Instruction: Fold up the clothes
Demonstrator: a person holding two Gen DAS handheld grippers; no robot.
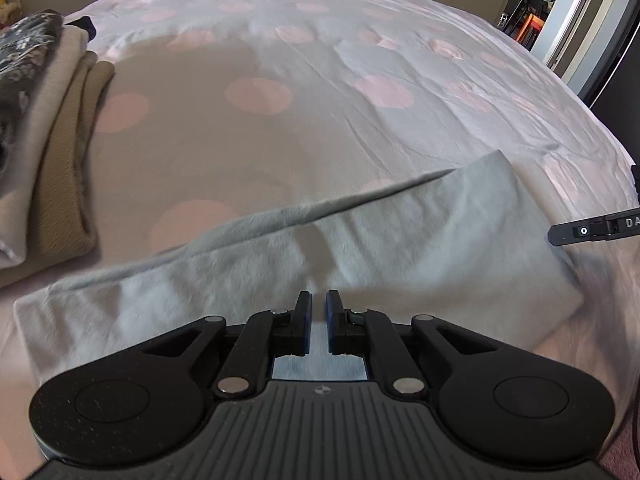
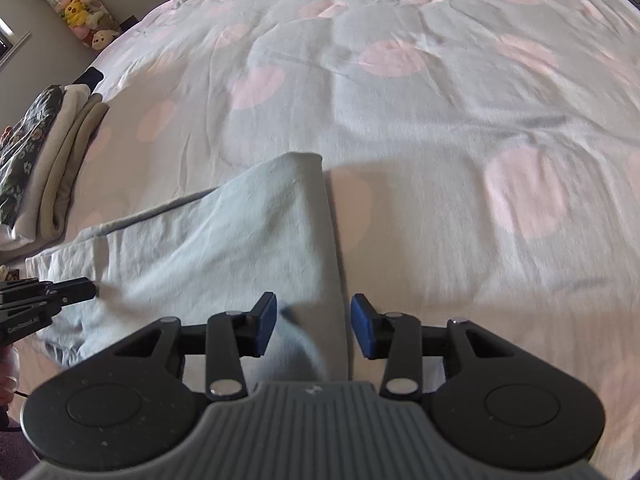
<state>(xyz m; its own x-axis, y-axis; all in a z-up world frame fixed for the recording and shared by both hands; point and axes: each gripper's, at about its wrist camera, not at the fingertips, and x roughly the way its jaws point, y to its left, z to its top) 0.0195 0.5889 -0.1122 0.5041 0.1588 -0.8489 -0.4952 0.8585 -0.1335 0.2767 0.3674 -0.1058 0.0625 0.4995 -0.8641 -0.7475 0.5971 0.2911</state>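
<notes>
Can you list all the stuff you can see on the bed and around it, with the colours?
Grey garment: one, pale grey, partly folded, at the near edge of the bed.
Bed cover: one, pale grey with pink dots, spread over the bed.
Pile of folded clothes: one pile, beige and tan with a dark flowery piece on top, on the left of the bed.
Soft toys: several, yellow, pink and white, against the wall, far left.
Doorway: one, far right, showing another room.
Left gripper: black, blue pads, fingers nearly together over the garment.
Right gripper: black, blue pads, fingers apart at the garment's right edge.
</notes>
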